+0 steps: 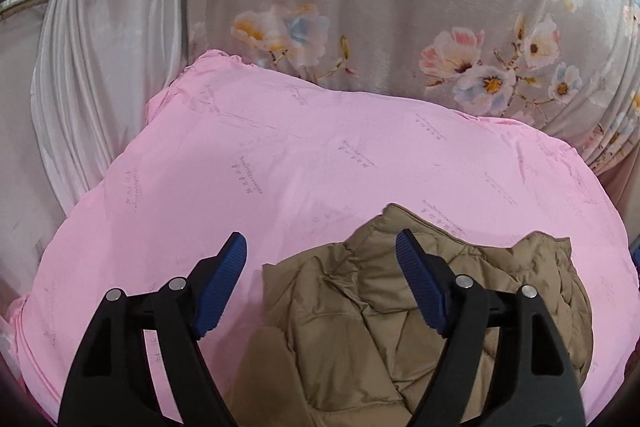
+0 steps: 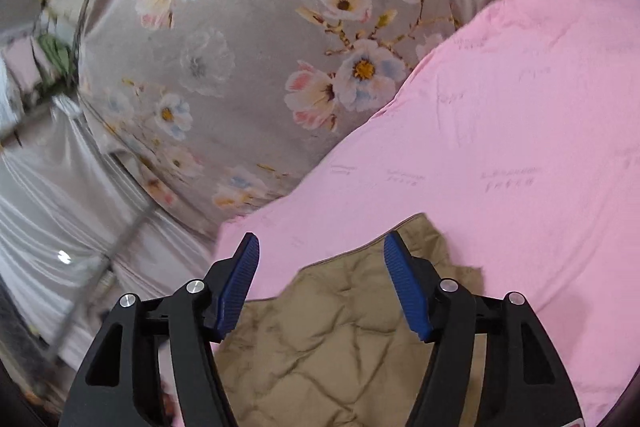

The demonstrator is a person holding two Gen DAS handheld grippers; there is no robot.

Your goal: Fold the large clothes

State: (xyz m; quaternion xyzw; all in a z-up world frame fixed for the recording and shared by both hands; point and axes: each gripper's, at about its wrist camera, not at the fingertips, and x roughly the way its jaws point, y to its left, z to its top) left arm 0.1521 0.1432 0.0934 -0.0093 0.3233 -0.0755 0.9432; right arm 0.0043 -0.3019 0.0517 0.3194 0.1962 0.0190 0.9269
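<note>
Right, left wrist view first: left gripper (image 1: 321, 277) has its jaws spread wide, nothing between the blue pads (image 1: 222, 287), nothing held. It hangs over the tan quilted jacket (image 1: 360, 327), which lies bunched on the pink sheet (image 1: 280, 167) at the near edge of the frame. The jacket's left edge falls roughly under the gap between the jaws; a puffier heap, maybe a sleeve or the hood, sits further right. The floral curtain (image 1: 400, 7) is behind, well clear of the work.

My read: we're between folds, both tools off the fabric. Next move calls for picking a new edge or corner, dropping the pads onto it and pinching only the layers meant to travel. Padded fabric is springy, so a shallow bite could slip.

Right wrist view: right gripper (image 2: 321, 277) is also open, a bit narrower than the left, pads (image 2: 240, 287) empty. Below it the jacket (image 2: 340, 347) shows a flatter panel with diamond quilting and a straight seamed edge running up to a corner near the far pad. That corner looks like the easiest grab point. The pink sheet (image 2: 520, 147) fills the right side, the curtain (image 2: 240, 47) the left. This frame is slightly blurred, so finer creases can't be judged.

Jacket looks partly folded, not compact yet.
</note>
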